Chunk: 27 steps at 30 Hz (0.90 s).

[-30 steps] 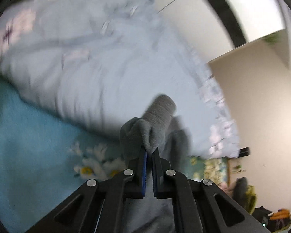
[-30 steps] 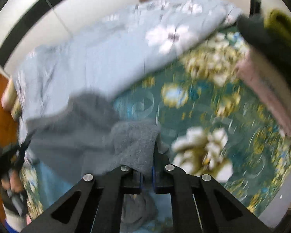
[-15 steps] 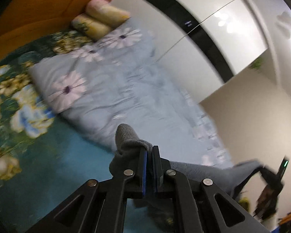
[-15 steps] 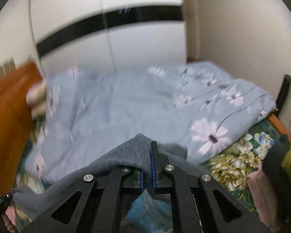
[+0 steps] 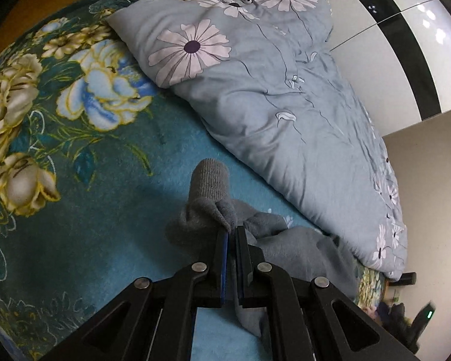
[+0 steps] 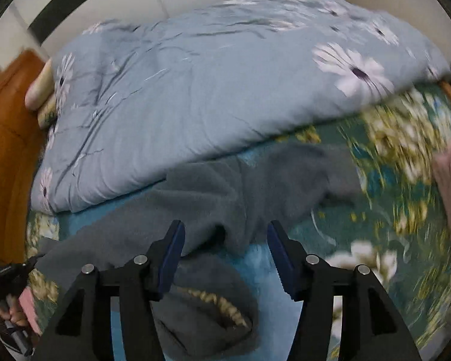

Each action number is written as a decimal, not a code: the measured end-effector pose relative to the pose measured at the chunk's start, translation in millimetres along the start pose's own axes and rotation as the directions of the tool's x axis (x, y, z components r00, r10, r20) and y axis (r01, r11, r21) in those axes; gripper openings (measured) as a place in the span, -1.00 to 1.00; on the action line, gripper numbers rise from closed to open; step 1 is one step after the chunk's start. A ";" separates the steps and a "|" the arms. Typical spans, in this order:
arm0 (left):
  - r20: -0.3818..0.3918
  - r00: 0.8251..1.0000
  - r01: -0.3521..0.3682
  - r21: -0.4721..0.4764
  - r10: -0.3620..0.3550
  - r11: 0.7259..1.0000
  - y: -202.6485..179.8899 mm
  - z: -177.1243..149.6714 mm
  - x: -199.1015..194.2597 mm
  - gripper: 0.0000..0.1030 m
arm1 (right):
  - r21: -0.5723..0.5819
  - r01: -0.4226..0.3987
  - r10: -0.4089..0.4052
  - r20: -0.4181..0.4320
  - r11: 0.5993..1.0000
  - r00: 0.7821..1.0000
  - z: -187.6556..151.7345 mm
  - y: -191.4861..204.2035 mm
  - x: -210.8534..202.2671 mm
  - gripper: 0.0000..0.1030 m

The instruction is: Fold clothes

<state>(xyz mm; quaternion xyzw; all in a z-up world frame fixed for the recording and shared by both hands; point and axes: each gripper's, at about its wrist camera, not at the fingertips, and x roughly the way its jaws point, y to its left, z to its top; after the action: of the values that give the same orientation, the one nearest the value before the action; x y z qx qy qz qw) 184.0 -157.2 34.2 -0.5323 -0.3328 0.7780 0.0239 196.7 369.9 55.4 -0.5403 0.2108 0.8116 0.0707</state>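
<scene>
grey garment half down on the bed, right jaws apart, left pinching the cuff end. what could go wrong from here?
1. The right gripper is opening over the grey garment, which lies bunched and creased below it; the fold may set crooked.
2. The left gripper is shut on a wad near the ribbed cuff; pulling could drag the released side.
3. The blue quilt sits right against the garment; the far edge could catch under it.

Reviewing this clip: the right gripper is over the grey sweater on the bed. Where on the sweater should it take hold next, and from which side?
Likely the folded edge of the grey sweater just ahead of the right gripper, whose jaws are opening with nothing pressed between them. Come from above: the fabric lies flat on the bedspread, and that raised fold offers a ridge to pinch.
</scene>
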 end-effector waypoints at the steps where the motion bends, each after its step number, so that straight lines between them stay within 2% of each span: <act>1: 0.002 1.000 0.000 0.000 0.000 1.000 -1.9 -0.3 0.3 -0.90 | 0.045 -0.005 0.006 -0.041 0.999 0.999 -8.3 -9.1 7.3 0.13; 3: 0.007 1.000 0.006 0.001 -0.006 1.000 -4.5 1.8 4.9 -0.90 | 0.091 -0.011 0.023 -0.127 0.996 0.992 -31.6 -17.5 25.2 0.13; 5: 0.015 1.000 0.015 0.007 -0.015 1.000 -8.1 3.8 5.2 -0.90 | 0.116 0.020 0.006 -0.223 0.993 0.975 -50.1 -23.0 48.4 0.13; 7: 0.023 0.999 0.024 0.013 -0.024 1.000 -11.8 5.8 5.5 -0.90 | 0.161 0.038 0.009 -0.286 0.986 0.958 -61.7 -29.6 67.8 0.13; 9: 0.038 0.998 0.042 0.029 -0.043 0.999 -15.1 7.0 -0.1 -0.90 | 0.242 0.031 0.047 -0.309 0.970 0.950 -69.2 -38.8 82.2 0.07; 10: 0.045 0.998 0.050 0.037 -0.052 0.998 -16.2 7.2 -3.3 -0.90 | 0.273 0.023 0.066 -0.314 0.962 0.947 -72.2 -42.4 86.4 -0.12; 11: 0.056 0.997 0.056 0.046 -0.059 0.997 -17.3 7.4 -6.8 -0.90 | 0.303 0.021 0.081 -0.321 0.953 0.944 -75.0 -45.5 89.8 -0.40; 13: 0.088 0.994 0.059 0.069 -0.065 0.996 -20.4 7.8 -16.0 -0.91 | 0.352 0.014 0.108 -0.325 0.936 0.939 -79.6 -50.1 93.2 -0.78; 14: 0.103 0.992 0.062 0.082 -0.071 0.995 -22.4 8.7 -21.2 -0.92 | 0.368 0.009 0.119 -0.322 0.930 0.939 -81.3 -51.4 92.8 -0.81; 17: 0.119 0.990 0.068 0.112 -0.081 0.991 -27.9 12.5 -30.1 -0.92 | 0.369 -0.046 0.150 -0.260 0.928 0.954 -79.6 -48.9 75.4 -0.86; 21: 0.065 0.996 0.060 0.105 -0.067 0.993 -25.3 8.1 -18.2 -0.92 | 0.408 -0.135 0.201 -0.122 0.903 0.972 -76.9 -57.2 35.7 -0.87; 24: 0.023 0.999 0.028 0.078 -0.030 0.997 -12.4 -0.7 0.0 -0.90 | 0.436 -0.195 0.221 -0.008 0.878 0.975 -77.4 -70.0 -0.9 -0.87; 27: -0.032 0.999 -0.026 0.011 0.026 1.000 13.2 -10.7 22.9 -0.88 | 0.453 -0.242 0.222 0.097 0.858 0.970 -79.2 -84.6 -37.5 -0.90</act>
<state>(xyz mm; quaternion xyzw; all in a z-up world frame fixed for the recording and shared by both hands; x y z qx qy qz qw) 187.4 -153.2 6.1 -0.5490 -0.3212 0.7713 0.0223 308.0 417.3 41.0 -0.4618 0.4595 0.7516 0.1031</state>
